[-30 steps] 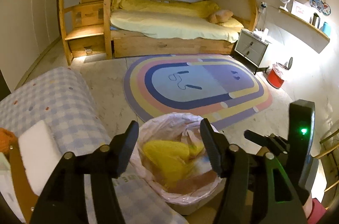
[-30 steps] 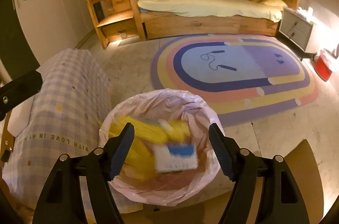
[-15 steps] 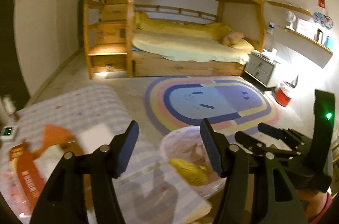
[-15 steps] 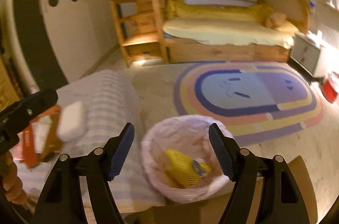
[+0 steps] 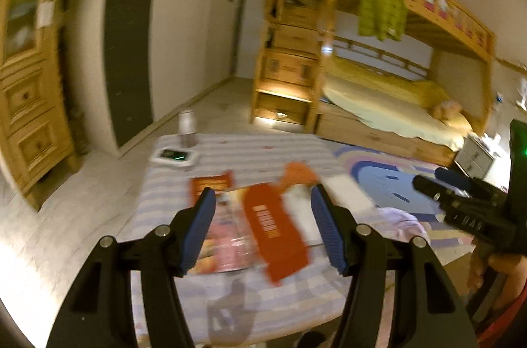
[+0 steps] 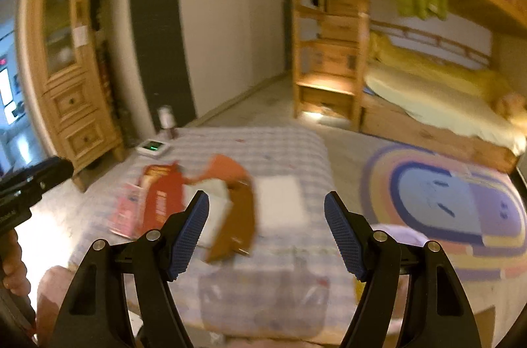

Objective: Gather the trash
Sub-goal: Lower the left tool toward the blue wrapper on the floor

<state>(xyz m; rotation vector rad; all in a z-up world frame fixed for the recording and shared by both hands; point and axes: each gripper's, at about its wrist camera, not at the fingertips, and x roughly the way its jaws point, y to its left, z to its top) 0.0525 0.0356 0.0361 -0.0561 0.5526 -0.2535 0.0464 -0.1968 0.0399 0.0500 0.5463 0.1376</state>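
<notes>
Trash lies on a table with a checked cloth (image 5: 250, 153) (image 6: 263, 147): a long red-orange carton (image 5: 275, 232) (image 6: 163, 204), a colourful wrapper (image 5: 224, 239) (image 6: 126, 209), a brown-orange piece (image 6: 235, 209) (image 5: 298, 175), and white pads (image 6: 280, 204) (image 5: 347, 193). My left gripper (image 5: 263, 231) is open and empty above the carton. My right gripper (image 6: 266, 234) is open and empty above the white pads. The bin's pink bag (image 5: 400, 217) (image 6: 400, 232) shows only as an edge at the table's right. Both views are blurred.
A small device with a green light (image 5: 174, 155) (image 6: 153, 147) and a bottle (image 5: 187, 125) (image 6: 165, 117) stand at the table's far left corner. A wooden cabinet (image 6: 66, 58), a bunk bed (image 5: 395, 104) and an oval rug (image 6: 444, 199) surround the table.
Both grippers have swung left and up, away from the bin and over the table's trash. The bin has slid out to the right edge. Both grippers stayed open.
</notes>
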